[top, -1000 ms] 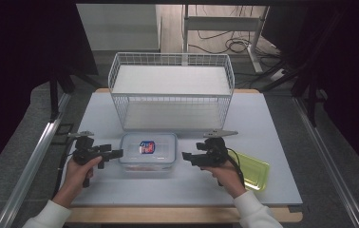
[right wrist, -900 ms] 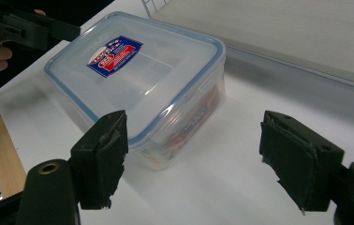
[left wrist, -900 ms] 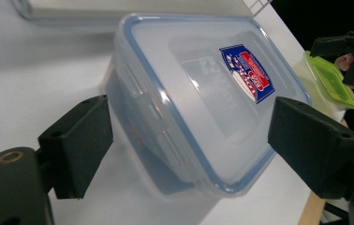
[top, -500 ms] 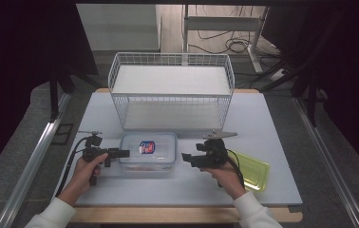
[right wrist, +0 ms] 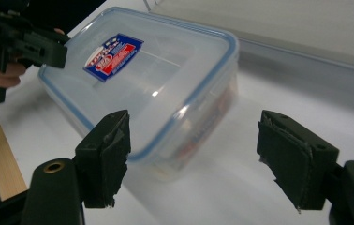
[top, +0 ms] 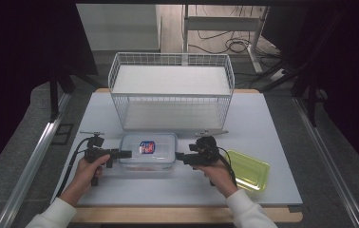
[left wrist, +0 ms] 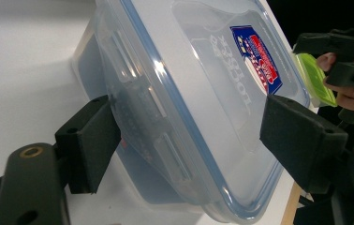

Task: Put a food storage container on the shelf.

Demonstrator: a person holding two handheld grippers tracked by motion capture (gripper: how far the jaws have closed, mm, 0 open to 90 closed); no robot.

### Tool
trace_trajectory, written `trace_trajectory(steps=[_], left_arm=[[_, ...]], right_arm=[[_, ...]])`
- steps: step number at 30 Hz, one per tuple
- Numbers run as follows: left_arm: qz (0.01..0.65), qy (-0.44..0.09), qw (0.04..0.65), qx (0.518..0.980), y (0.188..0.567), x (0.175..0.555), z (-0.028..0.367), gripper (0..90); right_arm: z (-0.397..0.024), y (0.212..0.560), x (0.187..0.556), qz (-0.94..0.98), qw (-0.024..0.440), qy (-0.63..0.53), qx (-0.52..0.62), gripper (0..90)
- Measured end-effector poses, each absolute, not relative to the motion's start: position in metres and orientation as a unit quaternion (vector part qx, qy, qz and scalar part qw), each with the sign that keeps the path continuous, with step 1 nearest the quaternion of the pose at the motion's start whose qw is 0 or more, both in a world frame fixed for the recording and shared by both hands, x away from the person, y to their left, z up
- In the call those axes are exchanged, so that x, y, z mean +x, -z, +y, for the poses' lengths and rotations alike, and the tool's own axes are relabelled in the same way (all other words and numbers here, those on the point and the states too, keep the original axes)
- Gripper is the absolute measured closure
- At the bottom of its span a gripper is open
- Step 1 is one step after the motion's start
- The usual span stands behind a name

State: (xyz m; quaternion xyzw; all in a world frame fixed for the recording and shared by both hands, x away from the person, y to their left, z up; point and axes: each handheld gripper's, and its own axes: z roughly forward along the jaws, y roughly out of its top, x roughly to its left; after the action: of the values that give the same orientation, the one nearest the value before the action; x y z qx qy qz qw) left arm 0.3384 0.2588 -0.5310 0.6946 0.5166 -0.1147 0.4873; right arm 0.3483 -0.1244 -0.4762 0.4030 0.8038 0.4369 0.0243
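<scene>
Clear box [top: 147,151] flat on the table [top: 272,123], just in front of the wire basket [top: 170,90], lid clipped on, sticker up. Flanked by both grippers, probably so as to be taken from two ends at once: too wide and slick for one pair of jaws. Left gripper [top: 120,154] pushed in level at the box's left end, jaws straddling the lid edge and clip flap, as the left gripper view [left wrist: 184,140] shows; jaws have just been closing a little, yet stand apart, pads not pressing, one pad near the side wall, the other over the lid. Right gripper [top: 181,156] at the right end, jaws wide apart too; in the right gripper view [right wrist: 194,154] one pad near the box corner, the other off over bare table, so not yet squared up on the rim. Green lid [top: 246,168] lying apart at the right, behind the right hand, out of the way. Basket open-topped and close, likely the box's destination. Next, by judgement: both pairs closing on the rim before any lift, lest the box tilt or slip.
</scene>
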Motion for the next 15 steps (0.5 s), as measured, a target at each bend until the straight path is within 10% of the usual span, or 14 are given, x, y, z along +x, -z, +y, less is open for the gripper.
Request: trace_trajectory(steps=[15], left_arm=[[0.515, 0.113, 0.490, 0.694, 0.532, 0.338, 0.259, 20.7]], right_arm=[[-0.098, 0.509, 0.386, 0.754, -0.126, -0.440, 0.471, 24.9]])
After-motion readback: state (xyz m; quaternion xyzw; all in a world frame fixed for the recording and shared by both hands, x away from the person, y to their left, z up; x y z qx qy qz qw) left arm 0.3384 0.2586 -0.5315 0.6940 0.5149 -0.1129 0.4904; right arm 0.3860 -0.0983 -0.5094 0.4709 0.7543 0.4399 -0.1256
